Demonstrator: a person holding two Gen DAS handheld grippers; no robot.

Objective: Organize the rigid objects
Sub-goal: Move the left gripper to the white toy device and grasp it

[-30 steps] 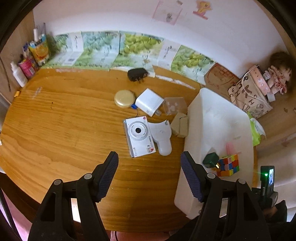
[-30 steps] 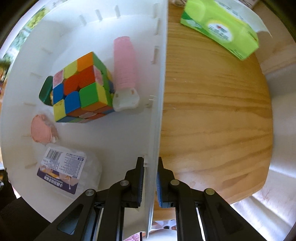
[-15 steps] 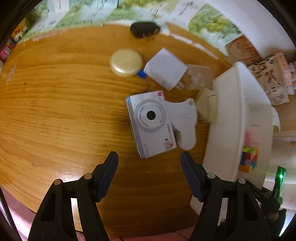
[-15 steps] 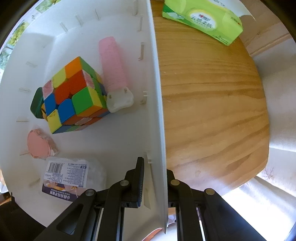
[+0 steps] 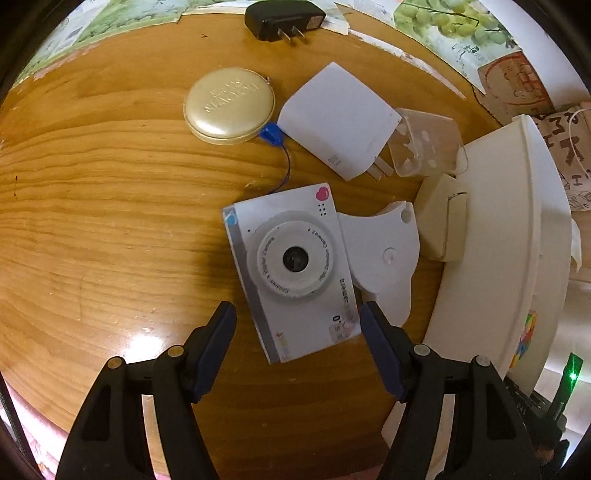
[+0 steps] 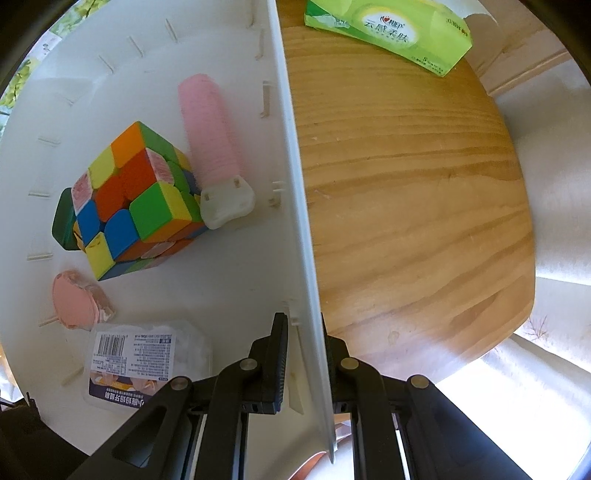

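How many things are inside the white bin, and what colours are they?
Pink: 2, the hair roller and the round pink piece
Many-coloured: 1, the puzzle cube
Dark green: 1, a thing half hidden behind the cube
Clear with a label: 1, the packet
Total: 5

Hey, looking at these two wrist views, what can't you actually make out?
- Left wrist view: the white bin's inside is hidden by its own wall; only a sliver of the puzzle cube shows.
- Left wrist view: the beige box is partly behind the bin's rim.
- Right wrist view: the dark green object is mostly behind the cube.
- Right wrist view: the tissue pack is cut off by the top edge.
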